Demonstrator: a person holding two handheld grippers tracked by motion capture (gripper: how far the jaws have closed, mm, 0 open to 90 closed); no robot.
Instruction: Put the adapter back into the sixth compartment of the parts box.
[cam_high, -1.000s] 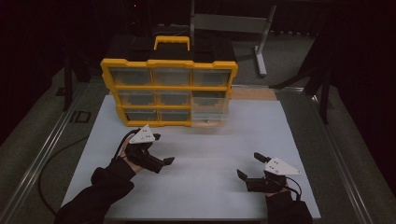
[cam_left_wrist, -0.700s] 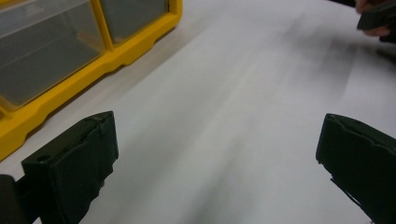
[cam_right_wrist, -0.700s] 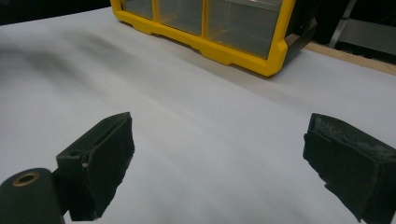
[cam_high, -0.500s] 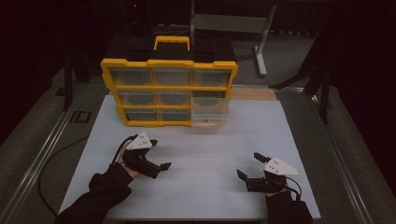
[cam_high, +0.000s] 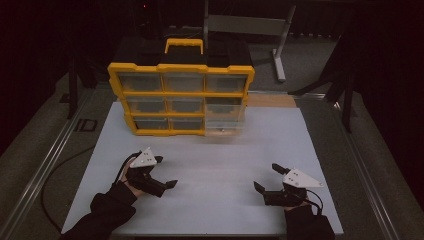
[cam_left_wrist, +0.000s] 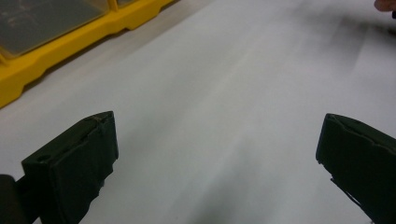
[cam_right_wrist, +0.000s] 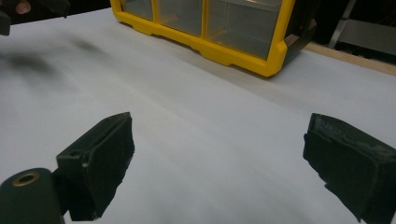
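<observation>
A yellow organizer case (cam_high: 181, 99) with clear drawers stands upright at the back of the white mat (cam_high: 215, 150). Its handle (cam_high: 184, 44) points up. My left gripper (cam_high: 166, 172) hovers over the mat's near left, open, with nothing between its jaws. My right gripper (cam_high: 266, 176) sits at the near right, also open and holding nothing. The left gripper view has its own gripper (cam_left_wrist: 217, 158) wide apart over bare mat, with the case (cam_left_wrist: 70, 42) at top left. In the right gripper view, its gripper (cam_right_wrist: 219, 158) faces the case (cam_right_wrist: 210, 28).
A black box (cam_high: 145, 50) stands behind the case. A metal stand (cam_high: 277, 50) is at the back right, and a wooden strip (cam_high: 270, 100) lies beside the case. Metal rails (cam_high: 45, 165) run along the table's sides. A cable (cam_high: 60, 170) trails at the left.
My left gripper has drawn back a little toward the near edge of the mat. The right gripper has stayed where it was.
</observation>
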